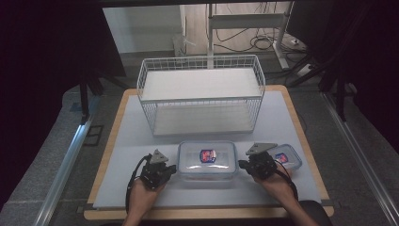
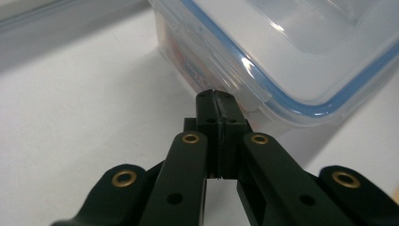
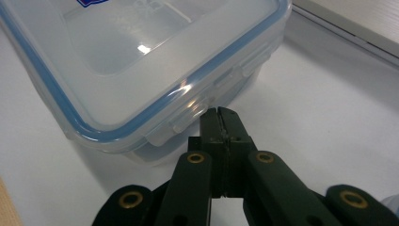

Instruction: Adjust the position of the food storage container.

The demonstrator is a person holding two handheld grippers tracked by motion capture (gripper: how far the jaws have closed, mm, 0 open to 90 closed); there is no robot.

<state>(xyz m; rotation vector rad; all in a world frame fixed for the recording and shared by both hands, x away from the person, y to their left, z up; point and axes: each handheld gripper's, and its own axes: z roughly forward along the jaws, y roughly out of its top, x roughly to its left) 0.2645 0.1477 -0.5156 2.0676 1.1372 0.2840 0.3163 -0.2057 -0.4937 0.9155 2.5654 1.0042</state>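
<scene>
Large clear container (image 1: 207, 159) sits near the worktop's front edge, about midway along it (blue-sealed lid on). I have the left gripper (image 1: 172, 168) clenched, empty, at its left end clip; right gripper (image 1: 243, 164) likewise clenched, empty, at its right end.

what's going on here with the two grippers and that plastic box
A person holds a gripper in each hand at the two short ends of a large clear container with a blue-rimmed lid. The left gripper and right gripper are both shut, tips at the box's side latches. A smaller container sits to the right, and an empty wire basket stands behind.
</scene>
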